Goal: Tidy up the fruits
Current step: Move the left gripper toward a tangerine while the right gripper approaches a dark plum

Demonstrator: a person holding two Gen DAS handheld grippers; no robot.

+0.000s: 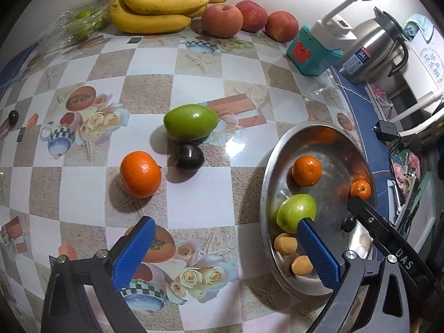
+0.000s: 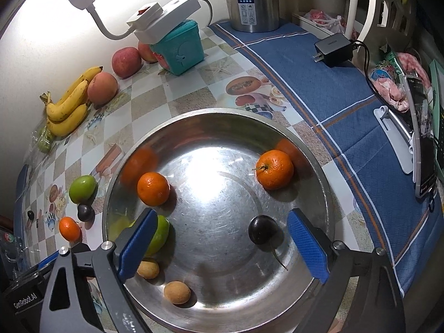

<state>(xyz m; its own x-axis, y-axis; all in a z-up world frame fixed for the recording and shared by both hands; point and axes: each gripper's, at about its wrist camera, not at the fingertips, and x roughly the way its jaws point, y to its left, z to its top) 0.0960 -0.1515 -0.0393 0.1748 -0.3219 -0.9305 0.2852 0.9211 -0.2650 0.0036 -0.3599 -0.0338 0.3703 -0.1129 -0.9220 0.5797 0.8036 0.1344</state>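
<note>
A steel bowl [image 2: 277, 122] holds two oranges [image 2: 153, 188] [image 2: 274, 169], a green fruit [image 2: 161, 234], a dark plum [image 2: 262, 229] and two small tan fruits [image 2: 177, 292]. My right gripper [image 2: 219, 231] is open above the bowl, the plum just inside its right finger. My left gripper [image 1: 224, 238] is open over the table, its right finger over the bowl's [image 1: 265, 183] rim. On the table ahead lie an orange [image 1: 140, 174], a dark plum [image 1: 190, 157] and a green fruit [image 1: 190, 122].
Bananas [image 1: 158, 9], peaches [image 1: 222, 20] and a bag of green fruits [image 1: 83, 22] lie along the back wall. A teal box [image 1: 313, 51] with a lamp base, a steel kettle [image 1: 369, 50], a charger [image 2: 333, 45] and a phone [image 2: 423, 136] stand on the right.
</note>
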